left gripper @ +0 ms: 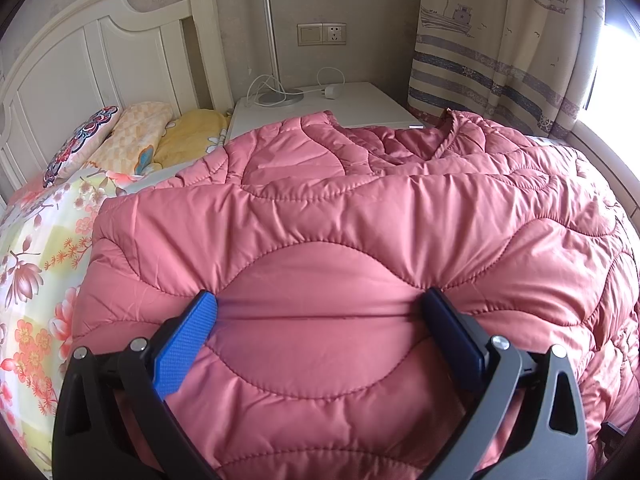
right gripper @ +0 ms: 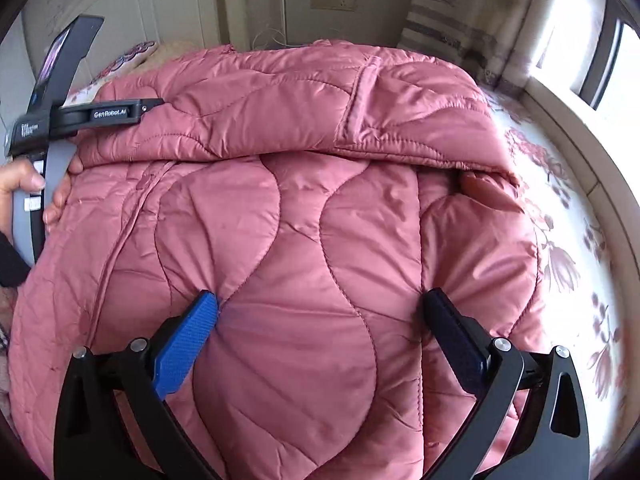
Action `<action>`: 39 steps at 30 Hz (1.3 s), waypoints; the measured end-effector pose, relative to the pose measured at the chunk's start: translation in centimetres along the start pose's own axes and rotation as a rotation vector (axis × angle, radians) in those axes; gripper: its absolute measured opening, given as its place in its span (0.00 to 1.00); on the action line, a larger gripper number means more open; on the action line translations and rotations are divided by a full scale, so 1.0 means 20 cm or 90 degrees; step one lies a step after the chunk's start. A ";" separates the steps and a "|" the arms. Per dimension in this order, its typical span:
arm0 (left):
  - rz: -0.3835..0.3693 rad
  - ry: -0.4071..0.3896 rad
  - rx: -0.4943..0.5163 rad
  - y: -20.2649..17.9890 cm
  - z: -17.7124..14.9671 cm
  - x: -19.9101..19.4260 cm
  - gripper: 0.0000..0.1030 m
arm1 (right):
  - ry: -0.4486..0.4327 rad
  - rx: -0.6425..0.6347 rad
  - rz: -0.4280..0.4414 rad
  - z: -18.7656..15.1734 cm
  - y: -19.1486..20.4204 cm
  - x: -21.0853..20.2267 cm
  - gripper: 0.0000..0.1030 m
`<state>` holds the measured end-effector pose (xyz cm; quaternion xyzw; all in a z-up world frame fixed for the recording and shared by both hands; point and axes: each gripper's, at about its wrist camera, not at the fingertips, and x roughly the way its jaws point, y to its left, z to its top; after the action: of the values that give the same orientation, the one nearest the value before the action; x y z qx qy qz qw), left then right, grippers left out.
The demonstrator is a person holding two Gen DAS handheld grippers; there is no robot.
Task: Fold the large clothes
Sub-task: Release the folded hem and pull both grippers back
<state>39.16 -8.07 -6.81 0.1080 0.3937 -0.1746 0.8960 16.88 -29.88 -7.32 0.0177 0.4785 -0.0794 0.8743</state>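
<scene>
We see a pink quilted jacket (left gripper: 340, 240) lying on the bed, over the floral bedsheet (left gripper: 44, 248), and we place everything else by that jacket. Our left tongs (left gripper: 320, 308) stand spread wide, their blue fingers (left gripper: 188, 340) pressing down on the jacket's near quilted panel, one to each side of a horizontal crease, with the fabric between them lying flat rather than pinched. Our right tongs (right gripper: 320, 308) are spread just as wide and rest on the jacket's near part too, one finger dimpling the padding at a curved seam. In the right wrist view a folded-over layer of the jacket (right gripper: 320, 104) lies across its far half, with a stitched band running down it, and a puffy sleeve part shows under its right edge. At the jacket's left edge in that view we see the left hand (right gripper: 24, 192) gripping the handle of the other tool, whose black body reaches over the fabric. Beyond the jacket's far edge stands a white nightstand (left gripper: 360, 108) with a lamp base (left gripper: 280, 98) and a white cable. To the jacket's far left lie pillows (left gripper: 132, 132) against a white headboard (left gripper: 80, 60); to its far right hangs a curtain (left gripper: 500, 52) printed with boats
</scene>
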 end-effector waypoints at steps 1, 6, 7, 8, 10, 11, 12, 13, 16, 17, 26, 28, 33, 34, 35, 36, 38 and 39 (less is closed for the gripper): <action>0.005 -0.002 0.004 0.00 0.00 -0.01 0.98 | 0.000 0.001 0.004 0.00 -0.01 0.00 0.96; 0.000 -0.013 -0.011 0.02 -0.05 -0.31 0.98 | -0.003 0.004 0.018 -0.01 -0.04 0.00 0.96; -0.001 -0.025 0.003 0.02 -0.09 -0.40 0.98 | -0.003 0.003 0.018 -0.01 -0.04 0.00 0.96; 0.010 -0.033 0.012 0.03 -0.13 -0.47 0.98 | -0.003 0.003 0.020 -0.01 -0.04 -0.01 0.96; 0.038 -0.038 0.021 0.04 -0.23 -0.57 0.98 | -0.003 0.005 0.023 -0.01 -0.03 0.00 0.96; 0.044 -0.026 0.022 0.05 -0.30 -0.60 0.98 | -0.003 0.005 0.022 -0.01 -0.03 0.00 0.96; 0.050 -0.007 0.023 0.06 -0.37 -0.60 0.98 | -0.004 0.005 0.022 -0.01 -0.03 0.00 0.96; 0.057 0.007 0.024 0.06 -0.42 -0.59 0.98 | -0.003 0.005 0.023 -0.01 -0.04 0.00 0.96; 0.087 0.074 0.029 0.08 -0.61 -0.47 0.98 | -0.003 0.004 0.022 -0.01 -0.03 0.00 0.96; 0.059 0.050 -0.001 0.12 -0.64 -0.48 0.98 | -0.003 0.004 0.021 -0.01 -0.03 0.00 0.96; 0.056 0.024 -0.009 0.13 -0.68 -0.66 0.98 | -0.019 0.019 0.026 -0.03 -0.06 -0.09 0.96; 0.016 0.001 -0.009 0.13 -0.71 -0.78 0.98 | -0.019 0.013 0.031 -0.05 -0.07 -0.13 0.96; 0.016 0.032 0.010 0.08 -0.84 -0.76 0.98 | 0.006 -0.024 0.023 -0.15 -0.09 -0.16 0.96; 0.007 0.066 0.006 0.08 -0.89 -0.70 0.98 | 0.017 -0.029 0.029 -0.17 -0.09 -0.14 0.96; -0.011 0.061 -0.016 0.11 -0.87 -0.69 0.98 | 0.009 -0.027 0.032 -0.20 -0.10 -0.13 0.96; -0.020 0.061 -0.034 0.13 -0.85 -0.69 0.98 | 0.002 -0.021 0.034 -0.20 -0.10 -0.13 0.96; -0.016 0.067 -0.032 0.13 -0.85 -0.68 0.98 | 0.004 -0.020 0.035 -0.20 -0.10 -0.13 0.96; -0.009 0.067 -0.024 0.11 -0.84 -0.68 0.98 | 0.003 -0.020 0.035 -0.20 -0.10 -0.12 0.96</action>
<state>20.28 2.70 -7.88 0.0973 0.4443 -0.1671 0.8748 11.98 -31.16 -7.27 0.0175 0.4813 -0.0478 0.8751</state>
